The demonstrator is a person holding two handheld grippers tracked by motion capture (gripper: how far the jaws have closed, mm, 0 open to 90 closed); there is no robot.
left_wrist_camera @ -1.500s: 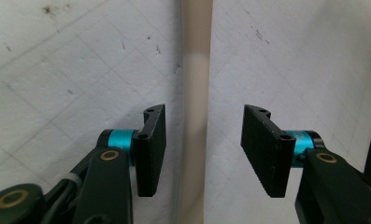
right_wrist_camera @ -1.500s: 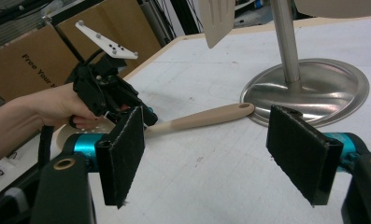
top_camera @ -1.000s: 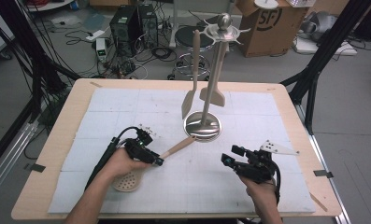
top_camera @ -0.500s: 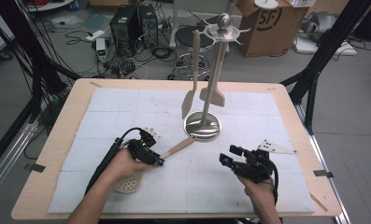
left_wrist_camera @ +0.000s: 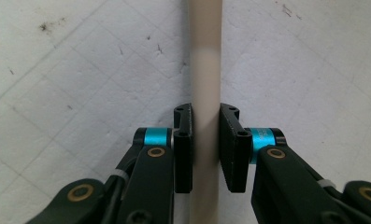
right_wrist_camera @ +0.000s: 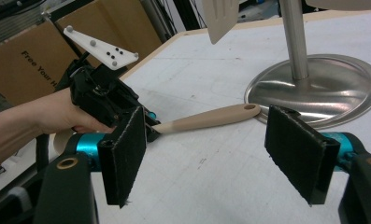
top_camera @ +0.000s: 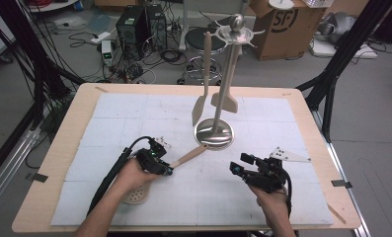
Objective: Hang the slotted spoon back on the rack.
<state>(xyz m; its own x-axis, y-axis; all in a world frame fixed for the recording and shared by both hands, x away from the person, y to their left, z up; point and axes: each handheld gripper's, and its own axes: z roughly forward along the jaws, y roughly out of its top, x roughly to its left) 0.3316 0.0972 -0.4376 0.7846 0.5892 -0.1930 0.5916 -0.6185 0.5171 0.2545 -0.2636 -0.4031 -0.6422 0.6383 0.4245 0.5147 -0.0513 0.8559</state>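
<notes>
Left hand-held gripper [top_camera: 168, 169]: jaws clamped on the beige handle of a slotted spoon [top_camera: 188, 156], pads pressed against both sides of the shaft in the left gripper view.
Slotted spoon: low over the worktop, handle pointing to 2 o'clock, its holed end right at the rim of the steel base [top_camera: 214, 133]; the round perforated head [top_camera: 135, 195] peeks out under the left hand [top_camera: 134, 174] at 7 o'clock.
Right hand-held gripper [top_camera: 236, 168]: jaws spread wide, nothing between them, at 4 o'clock from the spoon and well apart from it.
Utensil stand [top_camera: 224, 84]: upright at 12 o'clock, two beige spatulas [top_camera: 202, 98] hanging from its top ring.
Worktop [top_camera: 55, 163]: wooden board under a white gridded mat [top_camera: 134, 113].
</notes>
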